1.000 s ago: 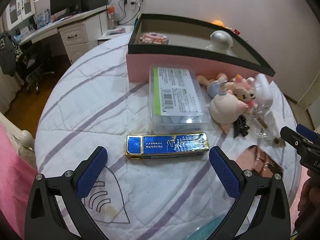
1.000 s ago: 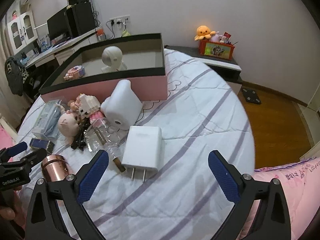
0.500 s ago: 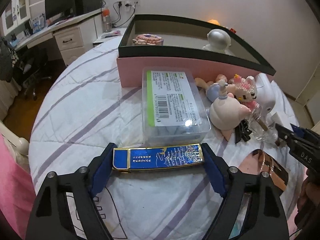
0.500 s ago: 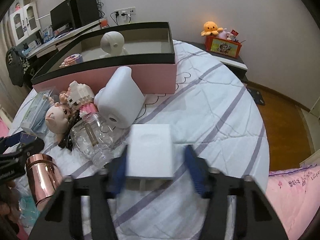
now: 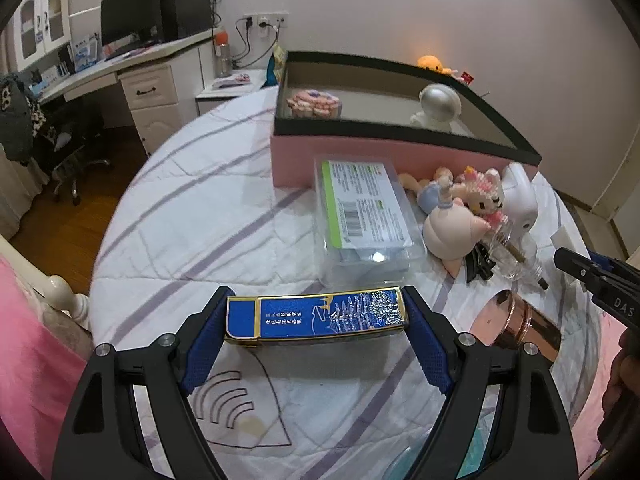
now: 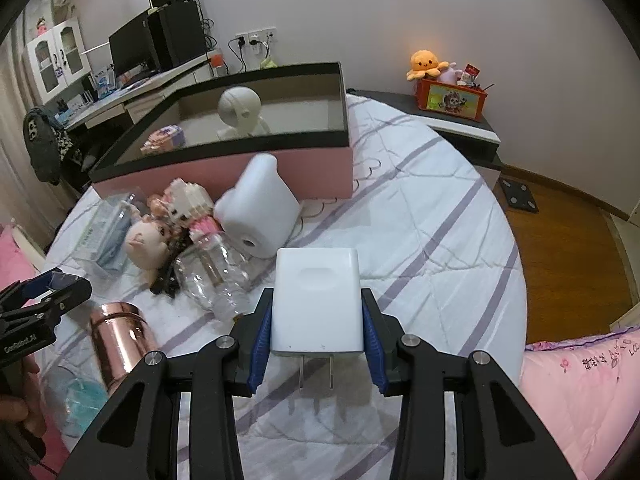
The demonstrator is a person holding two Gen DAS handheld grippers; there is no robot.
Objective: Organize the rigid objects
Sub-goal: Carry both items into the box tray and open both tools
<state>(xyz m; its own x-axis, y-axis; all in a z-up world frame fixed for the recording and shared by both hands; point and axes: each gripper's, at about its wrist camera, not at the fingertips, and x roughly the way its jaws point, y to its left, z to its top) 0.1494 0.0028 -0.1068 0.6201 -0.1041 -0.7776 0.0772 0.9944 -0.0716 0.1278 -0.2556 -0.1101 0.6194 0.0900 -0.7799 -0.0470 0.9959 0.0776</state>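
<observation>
My left gripper (image 5: 316, 320) is shut on a flat blue and gold box (image 5: 316, 317), gripped by its two short ends just above the quilt. My right gripper (image 6: 318, 320) is shut on a white plug charger (image 6: 318, 300), its two prongs pointing back at me. Ahead stands a pink storage box with a black rim (image 5: 400, 152) (image 6: 224, 172), holding a white astronaut figure (image 5: 438, 106) (image 6: 240, 114) and a small pink block toy (image 5: 314, 104). The right gripper's tip (image 5: 592, 276) shows at the left view's right edge.
On the striped quilt lie a clear plastic case with a green label (image 5: 364, 216), a doll (image 6: 146, 240), a block cat figure (image 5: 486, 196), a white rounded device (image 6: 258, 208), a clear bottle (image 6: 216, 268) and a copper cup (image 6: 120, 340). A desk (image 5: 120, 68) stands beyond the bed.
Both grippers went from open to shut: the left closed on the blue and gold box and lifted it slightly, the right closed on the white charger.
</observation>
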